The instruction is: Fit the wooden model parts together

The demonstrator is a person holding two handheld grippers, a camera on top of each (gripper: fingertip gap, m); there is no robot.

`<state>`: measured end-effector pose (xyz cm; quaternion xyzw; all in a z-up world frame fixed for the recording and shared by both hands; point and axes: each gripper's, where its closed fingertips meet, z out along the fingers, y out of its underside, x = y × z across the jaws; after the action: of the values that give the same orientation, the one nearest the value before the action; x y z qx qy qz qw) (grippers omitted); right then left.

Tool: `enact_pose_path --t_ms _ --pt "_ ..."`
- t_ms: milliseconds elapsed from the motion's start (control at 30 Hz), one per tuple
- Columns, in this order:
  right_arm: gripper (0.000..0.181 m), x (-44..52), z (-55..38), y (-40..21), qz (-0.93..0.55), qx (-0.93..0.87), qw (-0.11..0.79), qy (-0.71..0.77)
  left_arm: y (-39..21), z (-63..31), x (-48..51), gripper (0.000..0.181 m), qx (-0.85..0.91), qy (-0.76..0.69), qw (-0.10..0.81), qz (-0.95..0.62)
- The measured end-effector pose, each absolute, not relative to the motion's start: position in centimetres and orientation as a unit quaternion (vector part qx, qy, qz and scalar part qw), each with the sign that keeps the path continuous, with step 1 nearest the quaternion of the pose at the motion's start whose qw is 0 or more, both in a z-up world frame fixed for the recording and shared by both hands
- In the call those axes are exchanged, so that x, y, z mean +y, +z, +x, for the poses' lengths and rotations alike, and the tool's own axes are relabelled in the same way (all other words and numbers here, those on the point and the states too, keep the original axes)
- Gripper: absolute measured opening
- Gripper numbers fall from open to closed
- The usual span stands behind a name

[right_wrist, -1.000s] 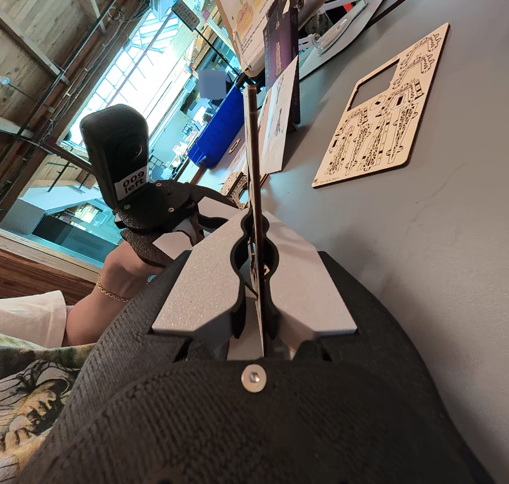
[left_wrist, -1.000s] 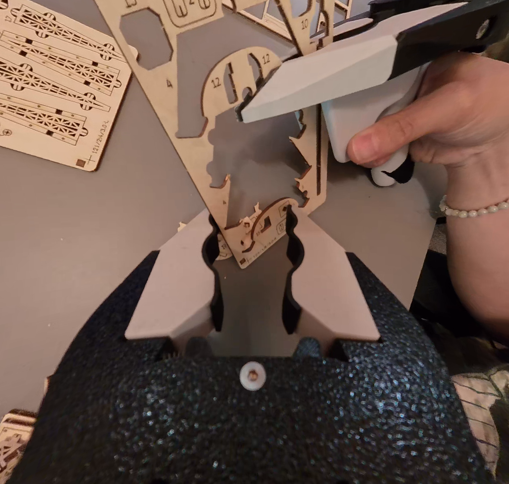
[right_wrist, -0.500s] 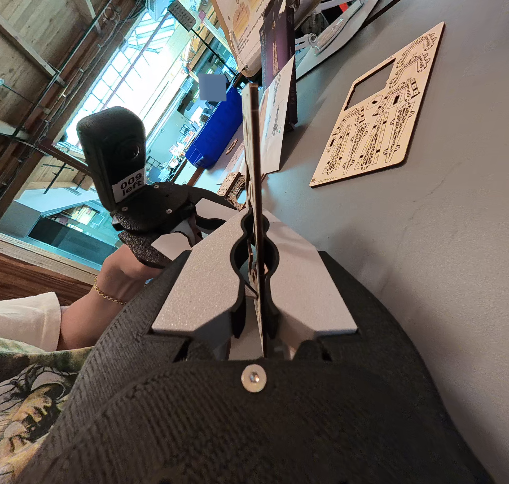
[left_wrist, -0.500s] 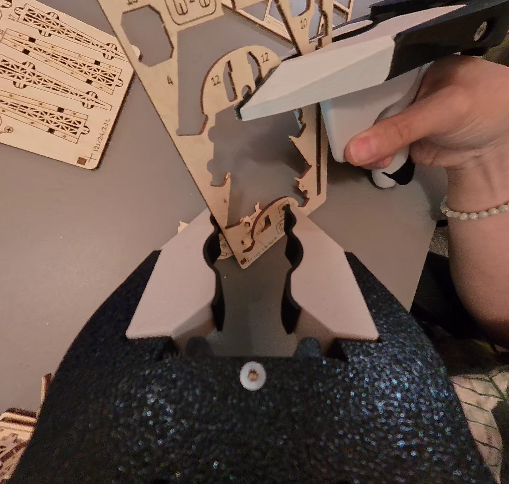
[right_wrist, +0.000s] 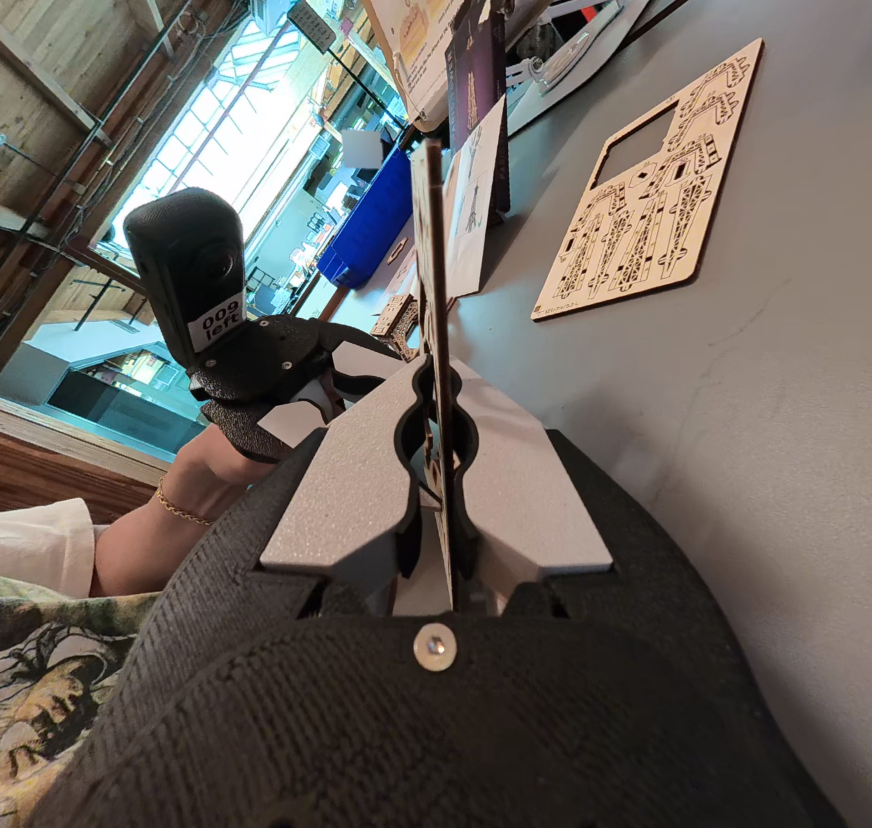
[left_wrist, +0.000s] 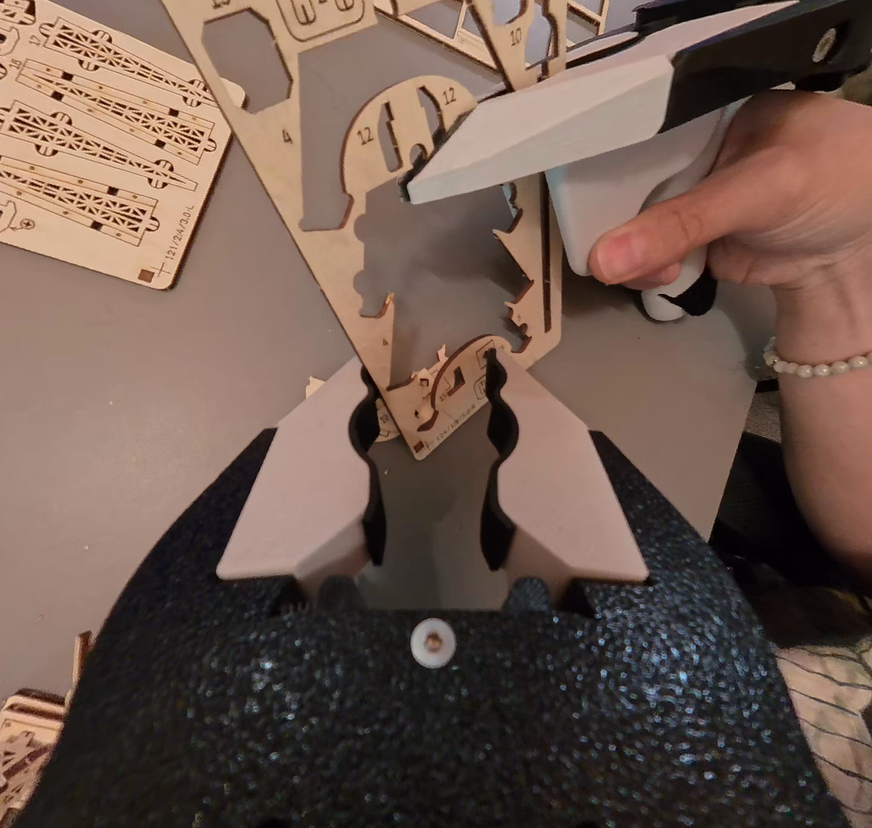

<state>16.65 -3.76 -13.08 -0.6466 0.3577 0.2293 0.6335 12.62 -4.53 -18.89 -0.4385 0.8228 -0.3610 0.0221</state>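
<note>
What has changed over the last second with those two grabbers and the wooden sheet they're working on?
Almost nothing. The right gripper stays clamped on the upright wooden sheet, which has drifted only slightly. The left gripper remains open, its fingers either side of the sheet's lower corner, not yet closed on a part. The other wooden sheet lies flat on the grey table as before.

Thin pale plywood is seen in the held sheet [left_wrist: 330, 220], cut edges scorched dark (laser-cut look). The same matt wood is seen in the flat sheet [right_wrist: 660, 220] on the smooth matt grey table [right_wrist: 731, 428]. Left gripper [left_wrist: 427, 371] body is rough, speckled black plastic; fingers [left_wrist: 306, 489] are matt pale grey, lined with black. Right gripper [right_wrist: 439, 371] shell shows ribbed print lines, with one shiny metal screw [right_wrist: 434, 647].
</note>
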Motion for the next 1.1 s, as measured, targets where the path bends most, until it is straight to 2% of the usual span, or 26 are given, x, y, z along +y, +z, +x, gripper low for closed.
enact_pose_path --t_ms 333,367,433,500,567,867,900,1000,1033,1100 --pt "0.000 -3.7 16.4 -12.8 -0.645 0.349 0.638 0.233 -18.9 12.9 -4.2 0.041 0.830 -0.361 0.067 -0.421" --pt "0.000 -3.6 16.3 -12.6 -0.643 0.343 0.642 0.238 -18.8 12.9 -4.1 0.044 0.835 -0.362 0.078 -0.406" --pt "0.000 -3.7 16.3 -12.7 -0.646 0.345 0.638 0.238 -18.7 13.4 -3.7 0.063 0.841 -0.355 0.119 -0.391" --pt "0.000 -3.5 16.0 -12.7 -0.649 0.337 0.639 0.240 -18.0 13.0 -4.1 0.064 0.835 -0.385 0.103 -0.380" --pt "0.000 -3.5 16.0 -12.6 -0.649 0.337 0.639 0.240 -16.9 12.7 -4.4 0.084 0.820 -0.419 0.088 -0.380" --pt "0.000 -5.3 15.3 -10.3 -0.600 0.302 0.680 0.292 -15.0 11.8 -1.8 0.089 0.813 -0.426 0.113 -0.381" --pt "0.000 -6.1 15.5 -10.2 -0.593 0.310 0.683 0.292 -15.0 11.6 -1.4 0.088 0.814 -0.419 0.113 -0.386" --pt "0.000 -8.8 17.5 -11.3 -0.592 0.370 0.674 0.241 -16.2 10.8 -0.3 0.064 0.839 -0.368 0.111 -0.385" --pt "0.001 -9.6 18.2 -12.2 -0.600 0.394 0.662 0.214 -16.8 10.6 -0.1 0.062 0.852 -0.345 0.116 -0.376" --pt "0.011 -10.8 19.1 -13.5 -0.610 0.431 0.640 0.181 -17.8 10.5 0.2 0.051 0.875 -0.303 0.143 -0.350"
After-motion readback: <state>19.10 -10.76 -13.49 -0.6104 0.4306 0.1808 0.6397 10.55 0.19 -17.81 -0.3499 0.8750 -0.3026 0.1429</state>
